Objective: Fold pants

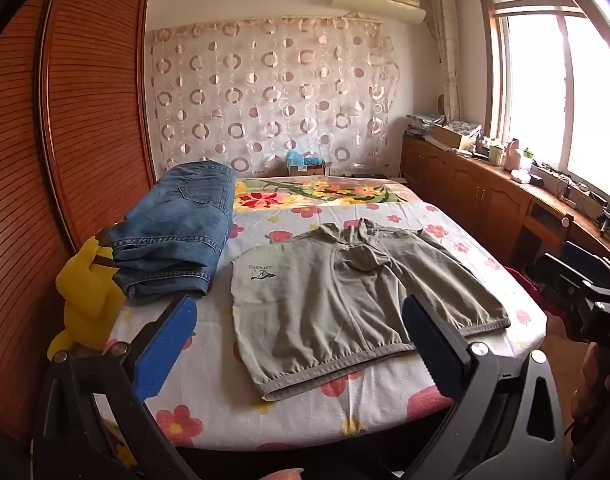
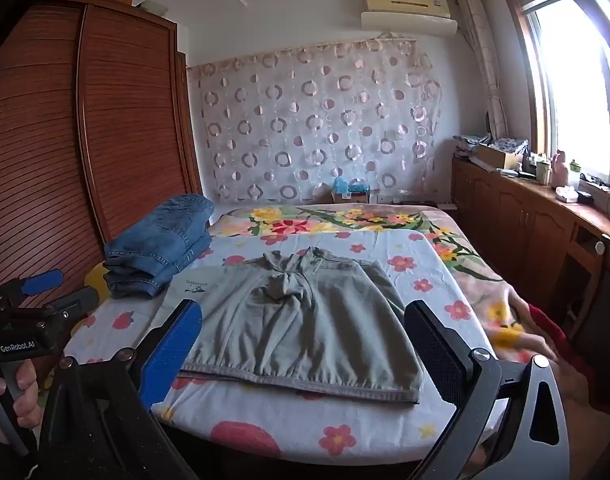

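Both your sets of fingers stand wide with nothing between them. The left gripper [image 1: 301, 344] hangs over the near edge of the bed [image 1: 209, 412], and so does the right gripper [image 2: 305, 344]; neither touches cloth.

The grey-green pants [image 1: 345, 300] lie flat just ahead of both, waistband [image 1: 345, 364] toward you, the short legs running away toward the headboard, so the long axis goes near to far. In the left wrist view the waistband spans the gap between the fingers and runs past the right one; in the right wrist view it sits squarely between them. I judge the right hand a shade better centred, the left nearer the printed corner [image 1: 261, 274]. No fold is started yet.

To the left of the pants, touching or nearly touching their edge, sits a folded stack of jeans [image 1: 177, 236], with a yellow plush toy [image 1: 87, 288] beside it. Those crowd the left side; the right side of the bed lies open.
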The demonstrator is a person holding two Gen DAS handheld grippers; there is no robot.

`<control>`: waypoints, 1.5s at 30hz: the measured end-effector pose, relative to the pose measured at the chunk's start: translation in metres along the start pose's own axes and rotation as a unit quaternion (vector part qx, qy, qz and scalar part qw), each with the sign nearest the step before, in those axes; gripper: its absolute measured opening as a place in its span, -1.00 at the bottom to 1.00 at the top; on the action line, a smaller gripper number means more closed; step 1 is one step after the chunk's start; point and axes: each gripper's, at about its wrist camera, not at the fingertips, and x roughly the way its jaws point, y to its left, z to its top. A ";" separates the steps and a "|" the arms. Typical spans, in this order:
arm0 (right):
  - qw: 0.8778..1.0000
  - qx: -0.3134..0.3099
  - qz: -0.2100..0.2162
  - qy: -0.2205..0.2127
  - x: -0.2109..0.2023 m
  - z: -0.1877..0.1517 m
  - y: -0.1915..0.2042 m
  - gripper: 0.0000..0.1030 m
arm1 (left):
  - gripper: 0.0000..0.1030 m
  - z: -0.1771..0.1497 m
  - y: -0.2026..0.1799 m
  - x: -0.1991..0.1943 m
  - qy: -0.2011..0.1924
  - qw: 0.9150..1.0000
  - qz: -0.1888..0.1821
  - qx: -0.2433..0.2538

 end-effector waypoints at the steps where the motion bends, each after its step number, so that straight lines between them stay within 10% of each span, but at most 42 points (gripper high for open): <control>1: 1.000 0.000 0.000 0.000 0.000 0.000 0.001 0.97 | 1.00 0.000 0.000 0.000 0.000 1.000 0.000 0.000; 45: 1.000 -0.003 -0.003 -0.012 -0.004 -0.001 0.002 0.97 | 1.00 0.005 -0.005 -0.009 -0.009 1.000 0.002 0.004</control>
